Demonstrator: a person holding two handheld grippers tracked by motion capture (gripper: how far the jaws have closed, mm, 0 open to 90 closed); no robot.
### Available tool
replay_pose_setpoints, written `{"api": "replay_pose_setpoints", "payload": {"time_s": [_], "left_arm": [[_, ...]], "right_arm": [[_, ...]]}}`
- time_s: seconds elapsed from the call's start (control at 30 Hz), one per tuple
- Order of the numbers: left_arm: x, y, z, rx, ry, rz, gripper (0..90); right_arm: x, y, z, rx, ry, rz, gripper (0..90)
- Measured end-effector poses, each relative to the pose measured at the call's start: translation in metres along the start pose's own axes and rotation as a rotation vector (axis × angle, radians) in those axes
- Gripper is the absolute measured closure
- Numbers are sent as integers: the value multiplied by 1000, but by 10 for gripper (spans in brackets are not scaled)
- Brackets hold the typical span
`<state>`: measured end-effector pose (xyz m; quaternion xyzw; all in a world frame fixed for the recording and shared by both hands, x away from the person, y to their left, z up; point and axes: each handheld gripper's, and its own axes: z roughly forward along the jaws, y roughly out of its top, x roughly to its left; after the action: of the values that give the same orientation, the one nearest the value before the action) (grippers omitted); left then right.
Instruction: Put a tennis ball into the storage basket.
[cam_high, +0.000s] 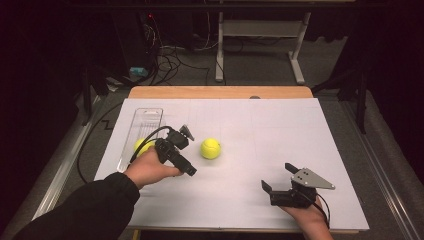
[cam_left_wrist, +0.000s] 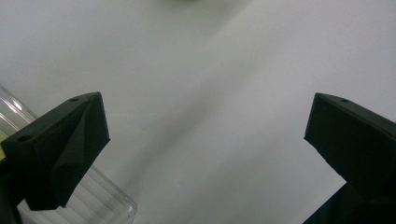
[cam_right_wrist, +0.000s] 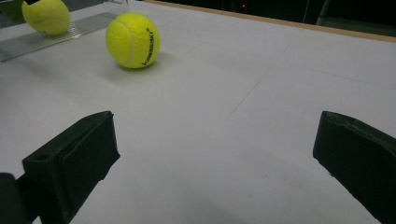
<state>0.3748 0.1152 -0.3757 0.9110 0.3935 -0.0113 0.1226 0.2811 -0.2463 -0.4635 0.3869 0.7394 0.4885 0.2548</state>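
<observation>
1. The work in hand appears to be gathering 2 tennis balls into the clear tray at the left of the white tabletop. 1 ball in the tray lies at its near end, partly hidden by the person's left hand; the loose ball sits on the tabletop just right of the left gripper.
2. The left gripper's jaws stand spread with nothing between them, angled down over bare tabletop beside the tray's corner. The right gripper rests low near the front edge, well apart from both balls, its jaws also spread and empty.
3. Risks, as a judgement:
   - The loose ball can roll: a jaw that touches it off-centre would likely push it away across the smooth tabletop.
   - Closing too high on the ball could squeeze it out from between the jaws.
   - The left gripper is close to the tray, so a sweep could knock the tray or dislodge the ball already inside.
</observation>
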Motion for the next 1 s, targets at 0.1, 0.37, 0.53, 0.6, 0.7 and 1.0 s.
{"api": "replay_pose_setpoints", "payload": {"time_s": [0.1, 0.37, 0.53, 0.6, 0.7, 1.0], "left_arm": [[-1, -1, 0, -6, 3, 1, 5], [-5, -6, 1, 4, 13, 4, 5], [-6, -7, 0, 11, 11, 3, 5], [-6, -7, 0, 11, 11, 5, 5], [-6, -8, 0, 10, 11, 9, 5], [-5, -9, -1, 3, 0, 7, 5]], "right_arm": [[2, 2, 3, 1, 12, -5, 1], [14, 16, 27, 9, 59, -13, 1], [26, 32, 57, 21, 94, -32, 4], [32, 38, 69, 28, 102, -32, 7], [39, 45, 88, 40, 109, -33, 15], [54, 62, 138, 106, 122, -41, 41]]}}
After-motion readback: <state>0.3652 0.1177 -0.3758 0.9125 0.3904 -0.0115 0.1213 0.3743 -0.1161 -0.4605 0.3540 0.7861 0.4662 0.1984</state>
